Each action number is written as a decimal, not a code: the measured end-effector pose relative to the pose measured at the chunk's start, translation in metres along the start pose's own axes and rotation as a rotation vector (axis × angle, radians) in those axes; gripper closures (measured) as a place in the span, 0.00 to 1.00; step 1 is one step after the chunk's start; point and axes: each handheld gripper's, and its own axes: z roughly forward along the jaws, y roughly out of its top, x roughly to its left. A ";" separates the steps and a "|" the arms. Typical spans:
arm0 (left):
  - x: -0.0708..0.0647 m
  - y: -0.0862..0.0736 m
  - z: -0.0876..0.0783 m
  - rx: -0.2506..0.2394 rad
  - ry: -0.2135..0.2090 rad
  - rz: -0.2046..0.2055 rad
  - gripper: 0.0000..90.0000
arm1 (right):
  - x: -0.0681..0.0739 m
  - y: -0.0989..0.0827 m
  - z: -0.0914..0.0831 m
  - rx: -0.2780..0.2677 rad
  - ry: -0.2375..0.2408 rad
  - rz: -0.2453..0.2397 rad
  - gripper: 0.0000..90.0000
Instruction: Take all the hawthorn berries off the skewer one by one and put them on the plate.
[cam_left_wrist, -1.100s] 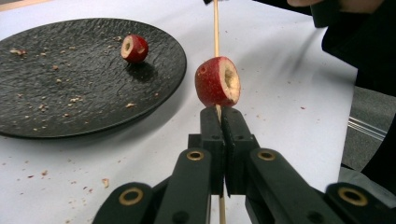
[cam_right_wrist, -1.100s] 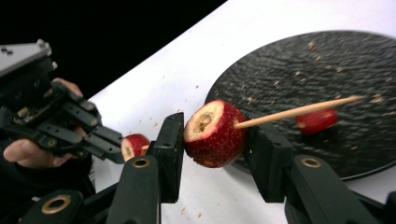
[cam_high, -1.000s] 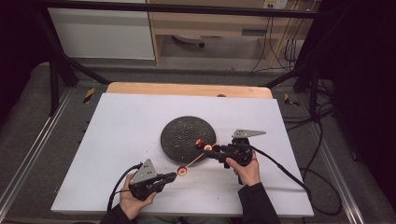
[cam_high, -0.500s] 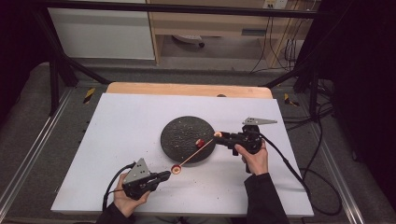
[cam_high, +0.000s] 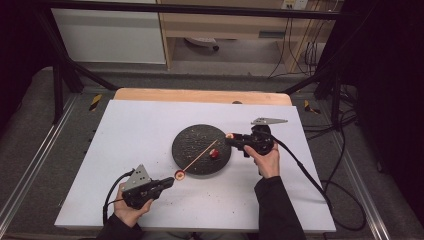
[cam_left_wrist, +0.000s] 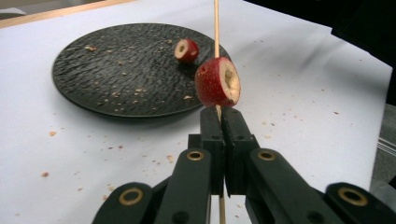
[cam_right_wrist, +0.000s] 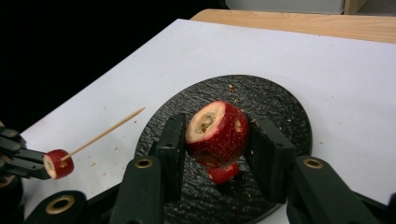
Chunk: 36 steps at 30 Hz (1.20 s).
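My left tool (cam_left_wrist: 219, 116) is clamped tight on the skewer (cam_left_wrist: 216, 28), one red fruit piece (cam_left_wrist: 217, 82) already threaded down against its tips; my right tool (cam_right_wrist: 217, 140) grips a second cored fruit (cam_right_wrist: 215, 133) above the black plate (cam_high: 187, 145), where a third piece (cam_high: 214, 153) lies. The risk, as I judge it, is misalignment: if the skewer's point misses the cored hole, it could glance off the skin, split the fruit, or bend and snap the thin stick. Squeezing harder may crush the fruit.
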 end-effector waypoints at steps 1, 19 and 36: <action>0.001 0.000 -0.001 -0.002 0.005 -0.005 0.98 | 0.001 0.001 0.004 0.005 -0.002 -0.004 0.68; 0.013 0.000 -0.005 -0.010 0.033 -0.041 0.98 | 0.006 -0.004 0.089 0.133 -0.050 -0.031 0.68; 0.010 0.000 -0.002 -0.001 0.028 -0.033 0.98 | 0.004 -0.017 0.101 0.176 -0.106 -0.080 0.51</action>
